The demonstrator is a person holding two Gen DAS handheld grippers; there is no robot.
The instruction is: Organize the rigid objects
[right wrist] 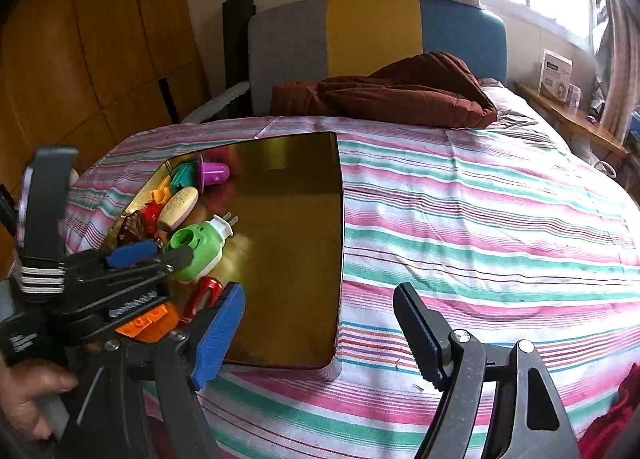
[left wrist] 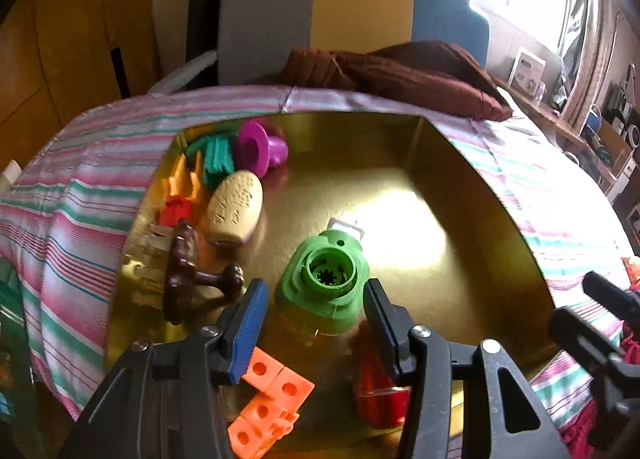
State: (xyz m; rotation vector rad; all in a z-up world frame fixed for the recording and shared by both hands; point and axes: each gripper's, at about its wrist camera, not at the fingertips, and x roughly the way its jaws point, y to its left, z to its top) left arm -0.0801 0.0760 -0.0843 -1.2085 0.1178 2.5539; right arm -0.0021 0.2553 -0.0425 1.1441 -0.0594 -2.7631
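A gold tray (left wrist: 360,179) (right wrist: 288,259) lies on a striped bedspread (right wrist: 460,219). Along its left side are a magenta piece (left wrist: 260,147), a teal piece (left wrist: 218,159), a cream oval (left wrist: 236,207), a small red piece (left wrist: 176,211), a brown figure (left wrist: 184,267), orange cubes (left wrist: 268,399) and a red object (left wrist: 376,387). A green plug-in device (left wrist: 324,283) (right wrist: 196,247) stands between the fingers of my left gripper (left wrist: 314,307) (right wrist: 160,253). A thin gap shows at the blue pad (left wrist: 248,323). My right gripper (right wrist: 320,335) stands open and empty over the tray's near right corner.
A brown blanket (right wrist: 400,95) lies at the head of the bed before a grey, yellow and blue headboard (right wrist: 372,31). Wooden panels (right wrist: 100,39) stand to the left, a shelf with a box (right wrist: 556,71) to the right. A hand (right wrist: 28,391) holds the left gripper.
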